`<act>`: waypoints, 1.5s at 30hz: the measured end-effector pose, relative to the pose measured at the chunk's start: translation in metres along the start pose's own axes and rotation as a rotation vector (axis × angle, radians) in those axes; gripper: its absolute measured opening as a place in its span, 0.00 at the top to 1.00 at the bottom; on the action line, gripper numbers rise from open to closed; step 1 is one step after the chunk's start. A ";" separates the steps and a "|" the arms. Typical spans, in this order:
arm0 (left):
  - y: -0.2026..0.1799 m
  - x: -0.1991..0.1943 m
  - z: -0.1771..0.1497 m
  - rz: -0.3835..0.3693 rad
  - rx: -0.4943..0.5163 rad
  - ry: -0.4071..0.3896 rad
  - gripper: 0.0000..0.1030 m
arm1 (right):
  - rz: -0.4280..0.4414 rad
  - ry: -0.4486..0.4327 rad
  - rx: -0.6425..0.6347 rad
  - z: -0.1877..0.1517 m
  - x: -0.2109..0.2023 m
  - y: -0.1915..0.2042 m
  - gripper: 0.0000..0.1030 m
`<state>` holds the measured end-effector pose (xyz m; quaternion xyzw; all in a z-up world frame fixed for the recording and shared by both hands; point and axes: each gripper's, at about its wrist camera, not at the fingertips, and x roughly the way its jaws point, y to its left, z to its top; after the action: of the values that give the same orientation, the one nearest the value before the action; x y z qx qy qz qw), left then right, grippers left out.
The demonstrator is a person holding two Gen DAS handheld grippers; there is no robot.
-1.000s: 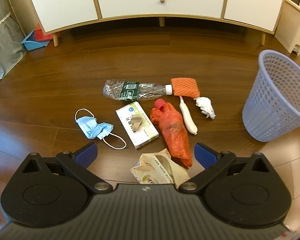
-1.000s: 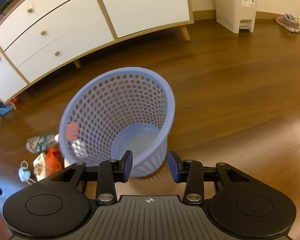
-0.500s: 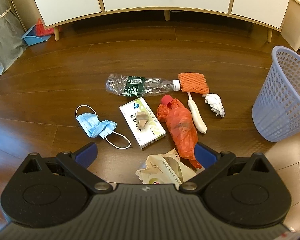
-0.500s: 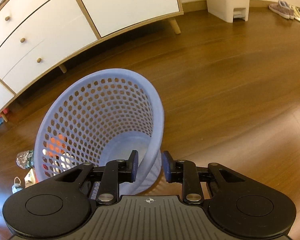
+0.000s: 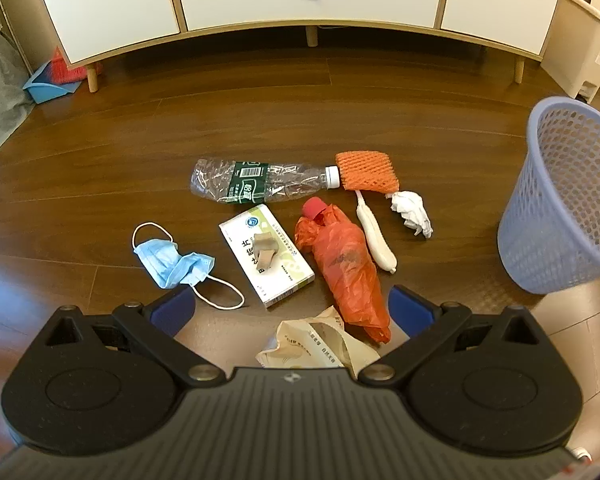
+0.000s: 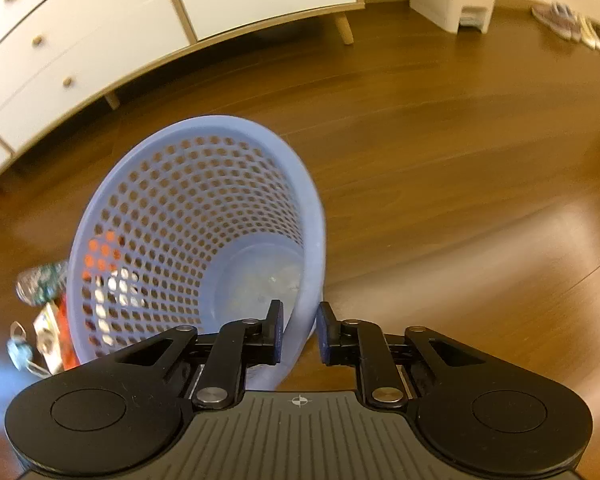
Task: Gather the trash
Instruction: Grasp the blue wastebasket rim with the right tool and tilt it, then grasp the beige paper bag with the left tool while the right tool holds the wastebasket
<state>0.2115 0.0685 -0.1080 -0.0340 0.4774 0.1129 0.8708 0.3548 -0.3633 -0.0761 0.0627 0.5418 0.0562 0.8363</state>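
Two grippers | right gripper (image 6: 299,330): fingers astride near rim of tilted blue basket (image 6: 204,152), contact unclear | left gripper (image 5: 292,308): wide apart, empty, above crumpled wrapper (image 5: 316,344) | remaining trash left of basket, crushed bottle (image 5: 260,182) farthest back

Lavender perforated basket (image 6: 196,216), orange netted foam sleeve (image 5: 367,171), red-orange plastic bag (image 5: 350,268), pale blue mask (image 5: 172,264), white-and-green box (image 5: 266,254), dark brown floor (image 5: 100,152).

Trash pile (image 5: 300,240) crowds the floor; bare floor (image 5: 452,208) separates it from the basket (image 5: 560,200).
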 end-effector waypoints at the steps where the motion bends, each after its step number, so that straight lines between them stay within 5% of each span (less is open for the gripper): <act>1: 0.001 -0.001 0.000 -0.003 -0.004 -0.002 0.01 | -0.013 0.000 -0.019 0.000 -0.003 0.005 0.89; 7: 0.007 -0.011 -0.005 -0.020 -0.017 -0.015 0.01 | -0.069 -0.007 -0.062 -0.008 -0.013 0.024 0.92; 19: 0.020 -0.021 -0.015 -0.028 -0.041 -0.033 0.01 | -0.011 0.053 0.129 -0.012 -0.047 0.033 0.92; 35: 0.016 0.035 -0.081 -0.076 -0.010 0.092 0.10 | 0.068 0.087 0.146 -0.021 -0.050 0.053 0.92; 45: 0.005 0.066 -0.074 -0.118 -0.059 0.150 0.12 | 0.070 0.076 0.150 -0.019 -0.050 0.052 0.92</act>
<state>0.1836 0.0720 -0.2037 -0.0959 0.5348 0.0727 0.8364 0.3155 -0.3197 -0.0308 0.1419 0.5733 0.0472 0.8056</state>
